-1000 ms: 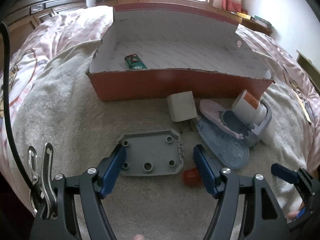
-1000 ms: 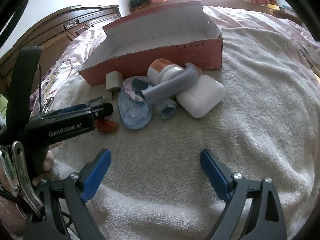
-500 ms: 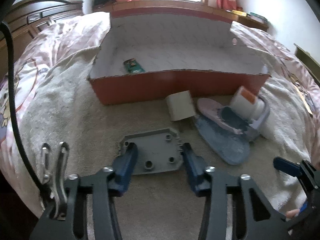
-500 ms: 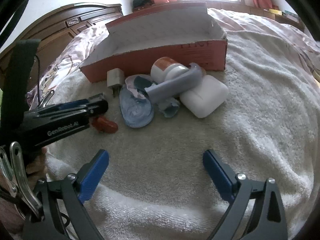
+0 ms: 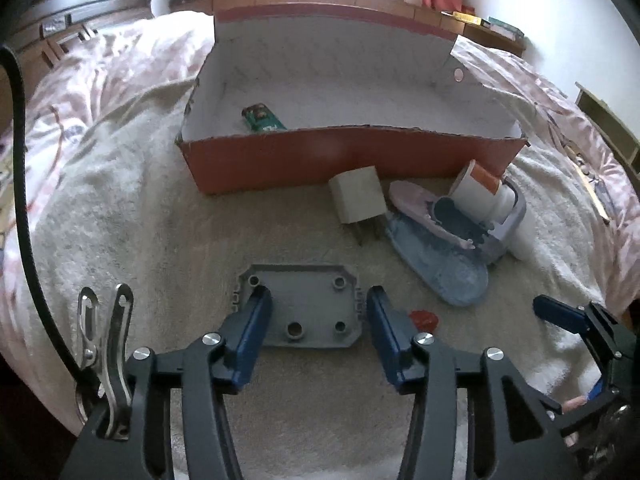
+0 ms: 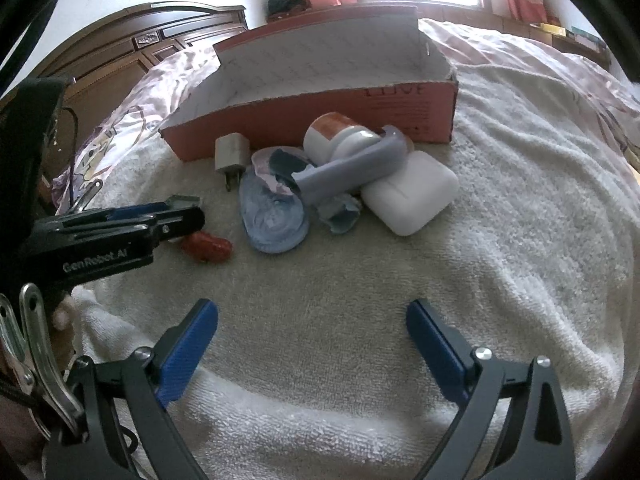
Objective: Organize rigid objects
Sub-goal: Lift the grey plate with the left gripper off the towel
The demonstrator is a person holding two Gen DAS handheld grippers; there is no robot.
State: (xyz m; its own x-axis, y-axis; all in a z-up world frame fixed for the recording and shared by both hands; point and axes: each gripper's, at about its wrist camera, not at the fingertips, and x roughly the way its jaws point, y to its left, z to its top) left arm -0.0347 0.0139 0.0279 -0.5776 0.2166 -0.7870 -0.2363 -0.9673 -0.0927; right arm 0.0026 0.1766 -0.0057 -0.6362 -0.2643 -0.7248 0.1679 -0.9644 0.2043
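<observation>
The left gripper [image 5: 316, 304] straddles the grey mounting plate [image 5: 298, 308], which lies flat on the cream towel [image 5: 160, 216]. A second ago its jaws stood wide of the plate; half a second ago they had narrowed onto its sides; now they are opening again, with the plate between them. The left pad sits over the plate's left edge and the right pad just beside its right edge; whether either still touches cannot be told. The plate has not left the towel. In my judgement the first pinch did not take, and a second attempt at closing is needed before the plate can go to the box.

The right gripper [image 6: 312, 324] hangs wide open over bare towel, nothing between its pads, in the same place as a second ago.

Count of items:
- One red cardboard box [image 5: 360, 152], open-topped, beyond the plate.
- One green packet [image 5: 264, 118] inside the box, the only item stowed.
- One white plug adapter [image 5: 358, 200] just in front of the box wall.
- One white bottle with an orange band [image 6: 336, 140], resting against the box.
- One white rounded case [image 6: 412, 196].
- One small red object [image 6: 206, 246] just beside the plate; its kind cannot be told.
- A heap of blue and lilac plastic pieces [image 6: 276, 212], overlapping; an exact count is not possible.
</observation>
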